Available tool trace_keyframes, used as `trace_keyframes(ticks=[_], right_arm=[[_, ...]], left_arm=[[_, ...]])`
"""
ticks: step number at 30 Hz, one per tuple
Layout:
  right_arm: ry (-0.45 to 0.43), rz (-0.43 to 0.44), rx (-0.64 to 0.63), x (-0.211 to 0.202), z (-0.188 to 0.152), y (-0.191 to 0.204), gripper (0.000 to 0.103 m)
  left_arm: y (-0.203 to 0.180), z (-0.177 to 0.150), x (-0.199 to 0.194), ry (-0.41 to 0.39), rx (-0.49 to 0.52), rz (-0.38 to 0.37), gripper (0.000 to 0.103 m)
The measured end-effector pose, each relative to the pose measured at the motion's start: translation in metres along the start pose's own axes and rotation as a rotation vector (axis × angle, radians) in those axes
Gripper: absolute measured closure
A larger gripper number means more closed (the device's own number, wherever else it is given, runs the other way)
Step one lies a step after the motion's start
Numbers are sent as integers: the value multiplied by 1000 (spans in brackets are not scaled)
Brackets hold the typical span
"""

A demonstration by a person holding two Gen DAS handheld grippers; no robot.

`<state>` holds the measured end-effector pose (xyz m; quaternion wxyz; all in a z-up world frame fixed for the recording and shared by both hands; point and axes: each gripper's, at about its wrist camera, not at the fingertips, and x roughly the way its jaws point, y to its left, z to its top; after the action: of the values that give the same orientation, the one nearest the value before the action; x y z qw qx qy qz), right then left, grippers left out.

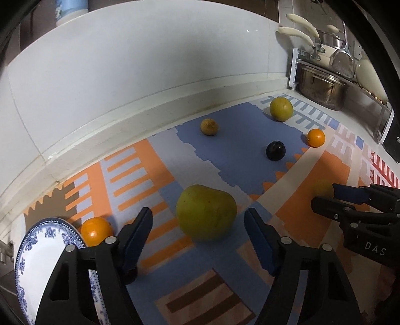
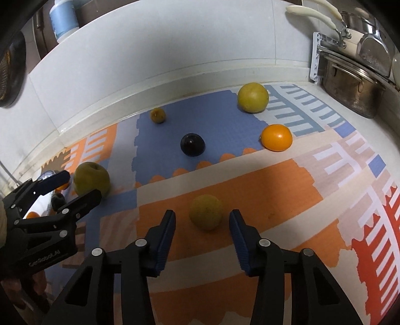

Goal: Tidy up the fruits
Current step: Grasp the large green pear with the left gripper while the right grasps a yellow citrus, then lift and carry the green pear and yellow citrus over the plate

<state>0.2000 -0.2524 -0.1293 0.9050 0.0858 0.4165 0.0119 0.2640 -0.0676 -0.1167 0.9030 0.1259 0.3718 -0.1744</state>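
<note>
My left gripper [image 1: 198, 222] is open, its fingers on either side of a large green pear-like fruit [image 1: 206, 212], not touching it. A blue-and-white plate [image 1: 42, 252] lies at the lower left with an orange [image 1: 96, 231] beside it. My right gripper [image 2: 202, 222] is open around a small yellow-green fruit [image 2: 205, 212] on the mat. Farther back lie a dark plum [image 2: 192, 144], an orange [image 2: 277, 137], a yellow round fruit [image 2: 253, 97] and a small brownish fruit [image 2: 157, 115]. The left gripper [image 2: 80, 186] shows by the green fruit [image 2: 92, 178].
The fruits lie on a patterned mat [image 2: 237, 175] on a white counter against a white wall. A steel pot [image 2: 350, 85] and a dish rack with utensils stand at the back right. A blue-white container [image 2: 63, 18] stands on the ledge at the back left.
</note>
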Motion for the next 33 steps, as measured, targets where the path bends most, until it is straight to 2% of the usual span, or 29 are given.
trace_keyframes(ticks=[8,12,20,33], right_arm=[[-7,-7,-22,2,2,2,68],[-9,-15,-21,3,3,1,74],[-18,5,-27,-1,5,4,74],[-82,73,-83,-30,11,27,74]], left_arm=[[-1,2,12,33,-17,-31,53],[-1,2,12,33,-21,-34,53],[-2,-1,3,29,-34,-52,54],[10,1,-48,-56,-91,-27,54]])
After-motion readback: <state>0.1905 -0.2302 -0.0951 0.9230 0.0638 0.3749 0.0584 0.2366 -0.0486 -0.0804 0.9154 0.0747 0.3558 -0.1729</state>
